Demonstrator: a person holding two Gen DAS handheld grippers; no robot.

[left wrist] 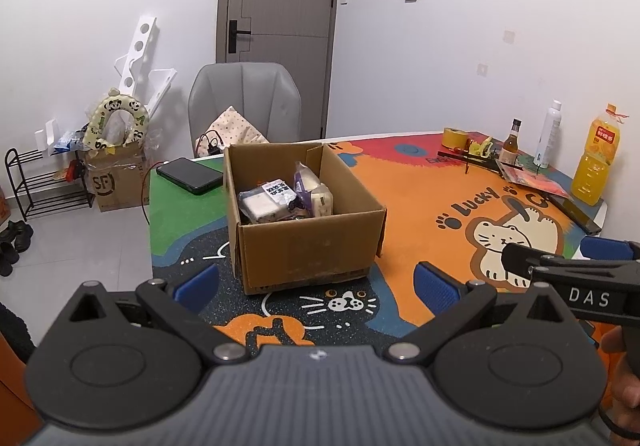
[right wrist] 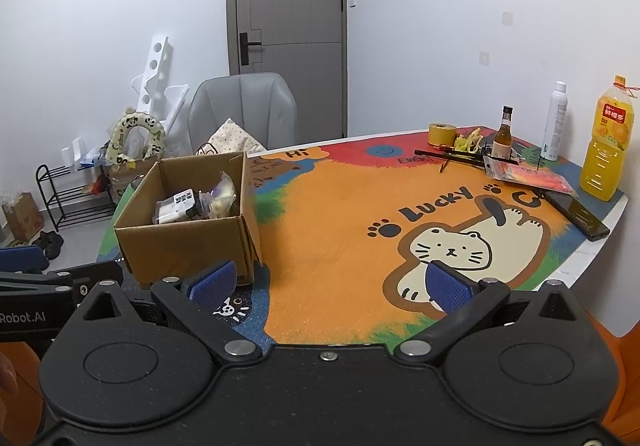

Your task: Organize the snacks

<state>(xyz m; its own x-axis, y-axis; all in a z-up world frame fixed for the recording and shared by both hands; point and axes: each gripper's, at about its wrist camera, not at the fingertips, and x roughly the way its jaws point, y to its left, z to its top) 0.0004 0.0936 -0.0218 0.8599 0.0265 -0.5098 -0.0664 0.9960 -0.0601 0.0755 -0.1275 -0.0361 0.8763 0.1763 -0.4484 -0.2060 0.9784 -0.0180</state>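
Observation:
An open cardboard box (left wrist: 312, 246) stands on the table and holds several wrapped snack packets (left wrist: 286, 197). It also shows in the right wrist view (right wrist: 180, 242) with the snack packets (right wrist: 196, 201) inside. My left gripper (left wrist: 318, 284) is open and empty, just in front of the box. My right gripper (right wrist: 330, 282) is open and empty, to the right of the box, over the cat-print mat (right wrist: 340, 213). The right gripper's side shows in the left wrist view (left wrist: 576, 278).
At the table's far right stand an orange juice bottle (right wrist: 606, 149), a white spray bottle (right wrist: 554, 121), a small brown bottle (right wrist: 503, 137), a tape roll (right wrist: 442, 133), a red packet (right wrist: 528, 173) and a black remote (right wrist: 576, 211). A black phone (left wrist: 190, 175) lies left of the box. A grey chair (left wrist: 244, 105) stands behind.

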